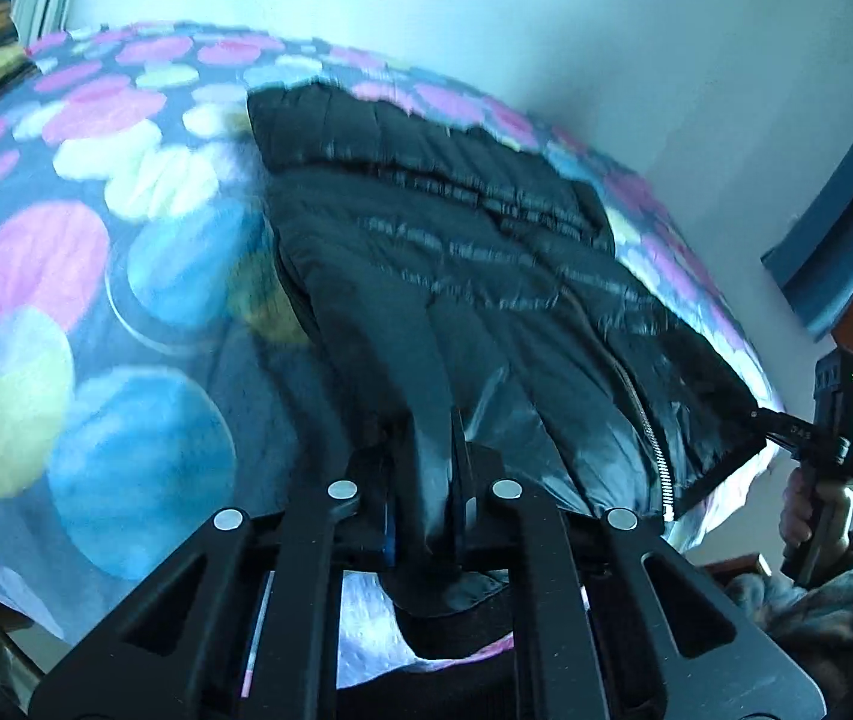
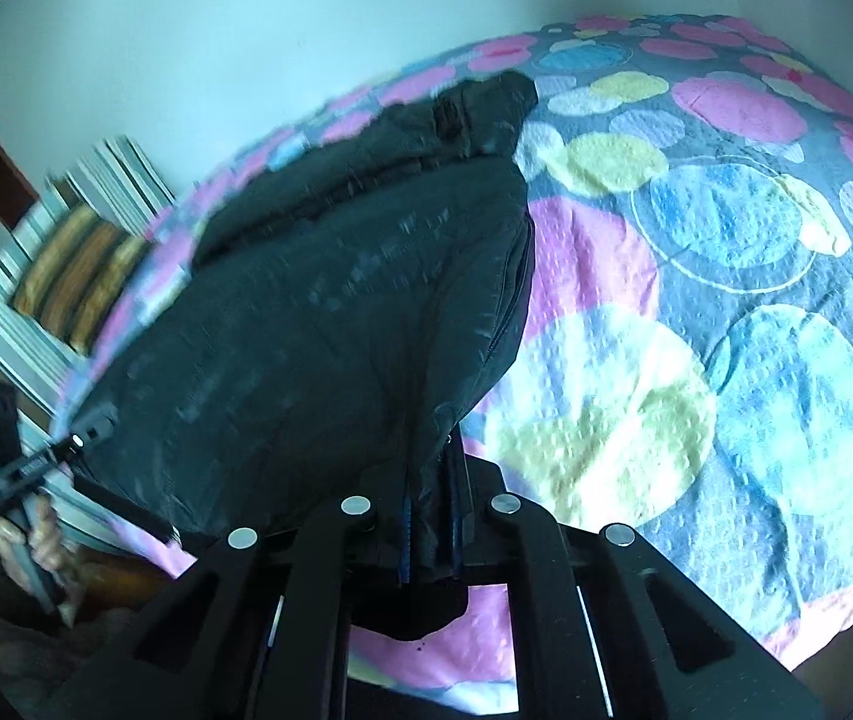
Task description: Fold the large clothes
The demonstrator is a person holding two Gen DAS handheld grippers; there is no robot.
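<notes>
A black quilted puffer jacket lies spread on a bed with a bedspread printed with coloured circles. My left gripper is shut on the jacket's near hem at its left corner. My right gripper is shut on the jacket hem at the other near corner. In the left wrist view the right gripper shows at the far right, pinching the hem beside the zipper. In the right wrist view the left gripper shows at the far left, on the hem. The bedspread fills the right side there.
A pale wall stands behind the bed. A blue and wooden door frame is at the right of the left wrist view. Stacked striped and patterned fabrics are at the left of the right wrist view.
</notes>
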